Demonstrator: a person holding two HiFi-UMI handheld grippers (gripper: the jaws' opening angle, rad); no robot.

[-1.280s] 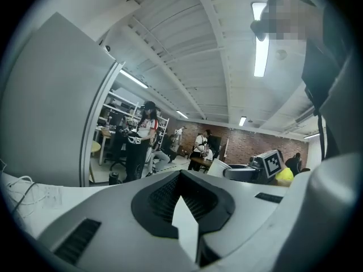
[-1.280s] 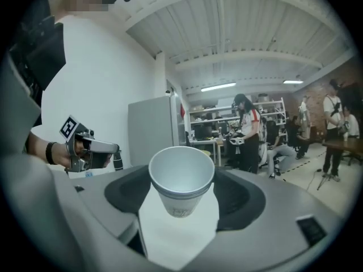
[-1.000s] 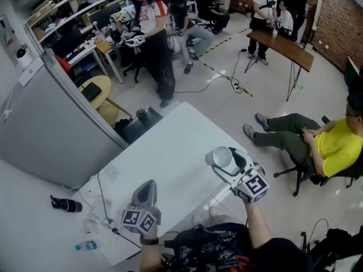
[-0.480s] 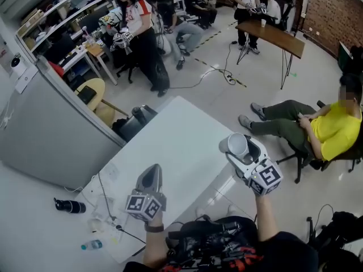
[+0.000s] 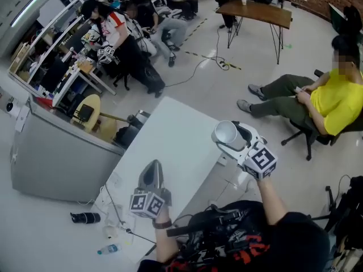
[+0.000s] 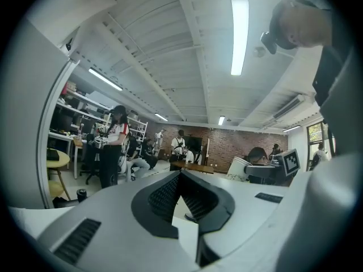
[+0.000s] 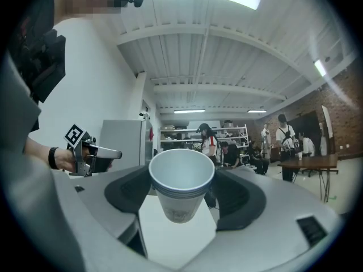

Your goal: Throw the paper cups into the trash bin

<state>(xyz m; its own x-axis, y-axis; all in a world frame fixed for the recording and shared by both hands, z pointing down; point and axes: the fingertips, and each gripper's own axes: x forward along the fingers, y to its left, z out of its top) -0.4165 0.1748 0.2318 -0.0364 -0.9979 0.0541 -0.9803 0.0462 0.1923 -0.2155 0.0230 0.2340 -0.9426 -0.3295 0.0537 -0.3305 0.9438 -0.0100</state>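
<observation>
A stack of white paper cups (image 7: 181, 180) lies on its side between the jaws of my right gripper (image 7: 182, 192), mouth towards the camera, with the gripper shut on it. In the head view the cups (image 5: 226, 132) hang over the right edge of the white table (image 5: 176, 135). My left gripper (image 5: 151, 173) hovers over the table's near part, shut, with nothing in it. In its own view my left gripper (image 6: 180, 180) shows only table beyond its jaws. A dark bin-like thing (image 5: 135, 123) stands on the floor at the table's far left corner.
A person in a yellow shirt (image 5: 332, 98) sits on a chair to the right, legs stretched towards the table. A grey partition (image 5: 51, 157) runs along the left. Several people stand or sit at the back. A bottle (image 5: 108, 249) and cables lie on the floor near left.
Both grippers have moved farther out along the table, the right one still carrying the cups. The head view has swung, so the room has shifted.
</observation>
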